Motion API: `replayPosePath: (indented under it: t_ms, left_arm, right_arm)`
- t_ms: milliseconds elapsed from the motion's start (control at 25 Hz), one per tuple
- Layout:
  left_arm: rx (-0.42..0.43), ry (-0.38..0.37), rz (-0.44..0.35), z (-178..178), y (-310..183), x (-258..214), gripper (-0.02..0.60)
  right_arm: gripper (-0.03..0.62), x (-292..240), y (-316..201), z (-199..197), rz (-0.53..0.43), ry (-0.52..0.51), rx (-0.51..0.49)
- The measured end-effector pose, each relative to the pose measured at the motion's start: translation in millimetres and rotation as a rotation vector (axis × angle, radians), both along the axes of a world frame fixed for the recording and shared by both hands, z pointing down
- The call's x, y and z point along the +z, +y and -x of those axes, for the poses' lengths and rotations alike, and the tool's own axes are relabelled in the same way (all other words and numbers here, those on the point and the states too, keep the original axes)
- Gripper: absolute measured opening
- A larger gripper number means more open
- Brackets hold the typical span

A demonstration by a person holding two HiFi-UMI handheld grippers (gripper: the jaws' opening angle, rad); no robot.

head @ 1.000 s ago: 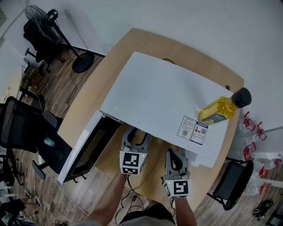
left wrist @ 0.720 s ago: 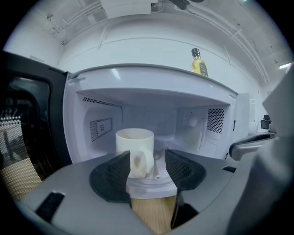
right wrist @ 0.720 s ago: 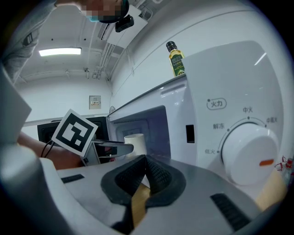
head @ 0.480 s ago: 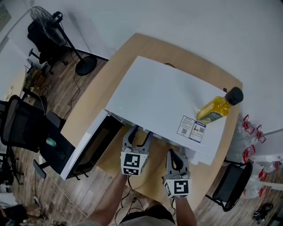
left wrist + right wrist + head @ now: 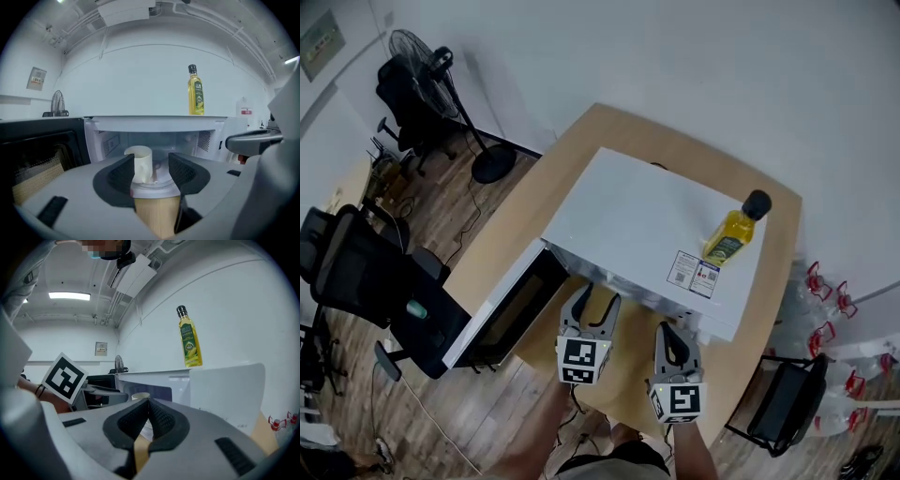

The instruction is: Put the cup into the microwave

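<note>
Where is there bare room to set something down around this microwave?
Bare: the microwave top left of the oil bottle, and the table strip left of the microwave. Crowded: the cavity mouth, with the cup, open door, left gripper and right gripper.

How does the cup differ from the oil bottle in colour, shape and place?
The cup is white; the oil bottle is yellow with a black cap. The cup is short, wide and open-topped; the bottle is tall, narrow and capped. The cup stands inside the open microwave; the bottle stands on top of it. Both are upright.
</note>
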State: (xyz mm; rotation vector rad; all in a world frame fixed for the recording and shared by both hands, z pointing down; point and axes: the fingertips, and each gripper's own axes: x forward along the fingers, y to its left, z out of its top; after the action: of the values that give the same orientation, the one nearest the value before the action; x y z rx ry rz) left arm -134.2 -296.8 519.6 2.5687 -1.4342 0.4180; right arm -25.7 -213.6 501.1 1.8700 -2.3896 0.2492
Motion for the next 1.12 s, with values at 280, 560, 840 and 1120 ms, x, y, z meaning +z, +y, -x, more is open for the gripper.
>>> replayPosePath:
  t_ms: [280,560,840,1120]
  left_arm:
    - [-0.017,-0.013,-0.028,8,34,-33,0.218]
    - [-0.025,0.000,-0.038,12,74,-61,0.174]
    - [-0.053,-0.007,-0.056,15,122,-77,0.130]
    - [-0.065,-0.002,-0.078,12,170,-96,0.093]
  right_arm:
    - [0.018,-34,18,-4,-0.043,0.015,-0.014]
    - [0.018,-65,41,-5,-0.094,0.025,-0.036]
    - [0.018,-83,74,-8,-0.126,0.032,-0.066]
    - [0.018,-96,109,-14,-0.148,0.036,-0.094]
